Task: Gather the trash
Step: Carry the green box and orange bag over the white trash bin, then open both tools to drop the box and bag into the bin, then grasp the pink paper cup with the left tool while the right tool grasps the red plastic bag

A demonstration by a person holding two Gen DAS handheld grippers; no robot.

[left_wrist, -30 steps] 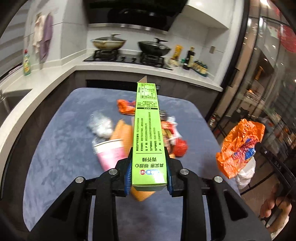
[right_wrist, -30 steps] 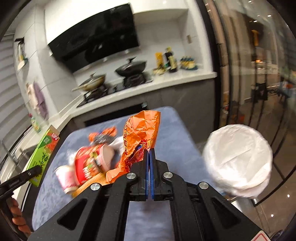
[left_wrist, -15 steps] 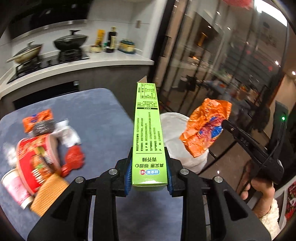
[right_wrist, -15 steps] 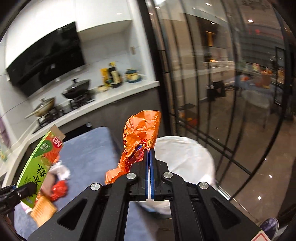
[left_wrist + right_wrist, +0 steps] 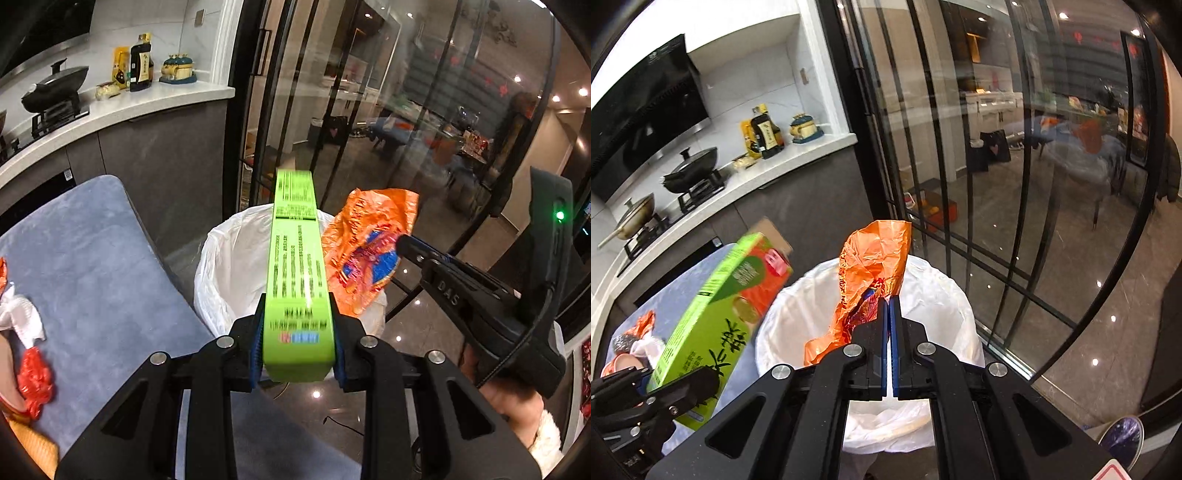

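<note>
- Green cardboard, long and narrow: the lime-green carton (image 5: 297, 280) is clamped near its lower end between the blue pads (image 5: 256, 347) of the left gripper (image 5: 297, 350), jaws set narrow around its width.
- From the left wrist view the carton is seen stretching towards twelve o'clock, its far end held over the mouth of the white-bagged round waste bin (image 5: 229, 266).
- From the right wrist view the same carton (image 5: 716, 314) is seen at nine o'clock, tilted, with an open brown flap at its top, the left gripper (image 5: 646, 387) closed around its base.
- A crumpled orange plastic snack wrapper (image 5: 871, 266) is pinched between the fully closed jaws of the right gripper (image 5: 889, 332) and is held upright over the bin opening (image 5: 934, 295).
- In the left wrist view the wrapper (image 5: 365, 243) is found at two o'clock of the carton, just beside it, with the right gripper (image 5: 402, 242) reaching in from three o'clock.
- A hand in a fluffy white cuff (image 5: 517, 410) is glimpsed under that gripper, at four o'clock.
- A grey-blue cloth-covered table (image 5: 96, 258) is seen at nine o'clock, touching or just beside the bin.
- More litter is left on it: white crumpled paper (image 5: 20, 317) and a red crumpled scrap (image 5: 35, 380) at the left edge.
- A white kitchen counter (image 5: 812, 151) with pans and bottles is seen behind, at ten o'clock.
</note>
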